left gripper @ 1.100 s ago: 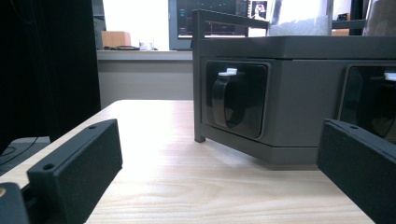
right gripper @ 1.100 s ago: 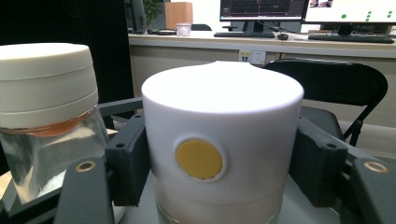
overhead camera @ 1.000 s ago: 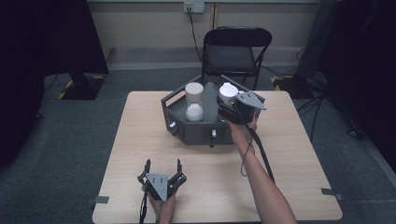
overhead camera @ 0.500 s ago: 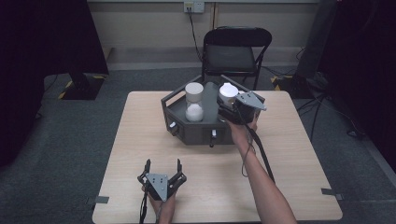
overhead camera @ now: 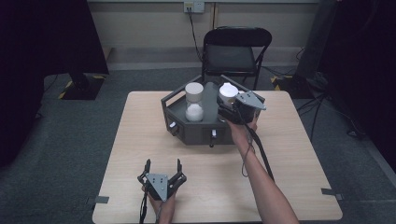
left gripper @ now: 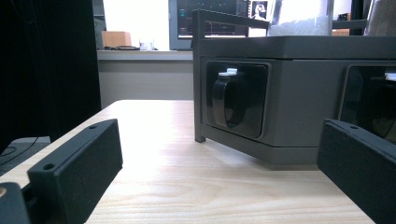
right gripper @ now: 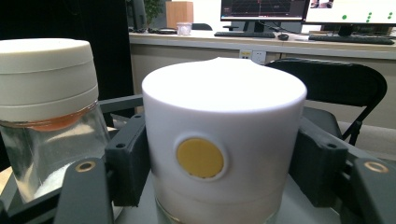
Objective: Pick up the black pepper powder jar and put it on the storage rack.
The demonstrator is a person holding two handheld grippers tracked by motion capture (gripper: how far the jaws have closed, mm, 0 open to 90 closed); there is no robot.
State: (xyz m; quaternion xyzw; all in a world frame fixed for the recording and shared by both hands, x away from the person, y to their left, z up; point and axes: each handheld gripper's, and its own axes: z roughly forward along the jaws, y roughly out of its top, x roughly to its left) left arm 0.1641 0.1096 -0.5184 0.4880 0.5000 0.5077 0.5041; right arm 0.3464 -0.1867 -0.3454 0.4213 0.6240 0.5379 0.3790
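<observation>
Clamped in my right claw [right gripper: 219,158] is the white lid [right gripper: 224,126] of a jar, squeezed between both pads; a second jar [right gripper: 46,102] stands just beside, at the claw's left.

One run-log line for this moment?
right gripper: shut on white jar lid | left gripper: open, idle on table | second jar: upright in grey tray
</observation>
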